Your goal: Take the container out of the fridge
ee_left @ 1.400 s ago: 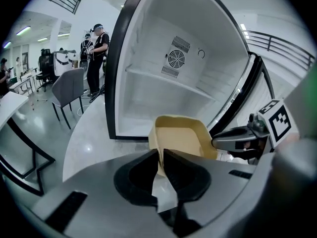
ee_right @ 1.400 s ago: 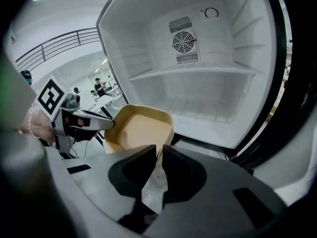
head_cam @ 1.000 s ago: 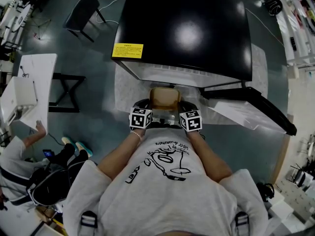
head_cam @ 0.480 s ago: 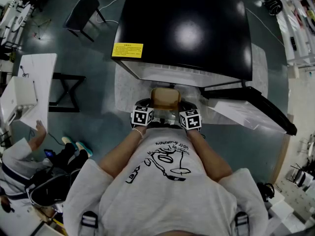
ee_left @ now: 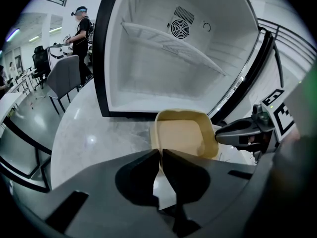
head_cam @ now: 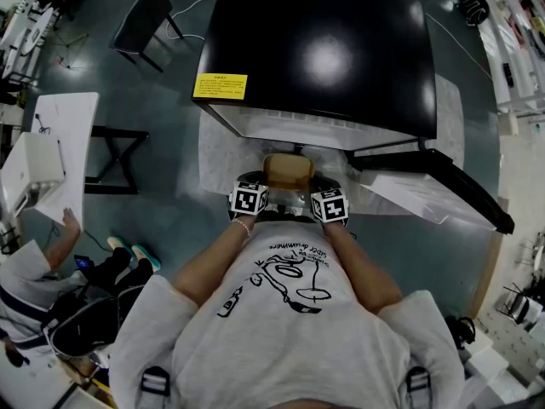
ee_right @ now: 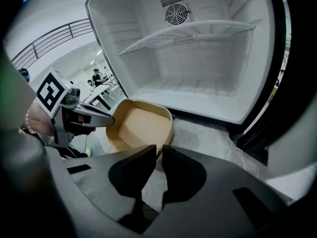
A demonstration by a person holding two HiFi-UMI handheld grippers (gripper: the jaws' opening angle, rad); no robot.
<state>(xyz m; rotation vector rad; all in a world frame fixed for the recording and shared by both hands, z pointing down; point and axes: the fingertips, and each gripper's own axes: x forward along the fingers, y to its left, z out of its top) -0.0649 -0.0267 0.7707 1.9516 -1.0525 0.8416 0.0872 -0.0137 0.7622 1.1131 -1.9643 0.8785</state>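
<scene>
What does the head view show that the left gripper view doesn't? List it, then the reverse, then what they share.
Head view only: the fridge's black top, its yellow label, the person's printed shirt. Left gripper view only: inside the fridge, the wire shelf and fan grille. Both: the tan container in front of the open fridge.

We count one fridge (head_cam: 319, 54) from eleven to one o'clock in the head view. It has one open door (head_cam: 426, 196) at three o'clock, one yellow label (head_cam: 220, 87), one wire shelf (ee_right: 188, 36) and one fan grille (ee_right: 174, 15). One tan container (head_cam: 287, 170) sits at centre. We hold two grippers, the left gripper (ee_left: 161, 155) and the right gripper (ee_right: 159, 152); the left jaws have just closed further on the container's rim. We also count one white desk (head_cam: 64, 130) at nine o'clock, one chair (head_cam: 140, 20) at eleven and one seated person (head_cam: 34, 305) at eight.
</scene>
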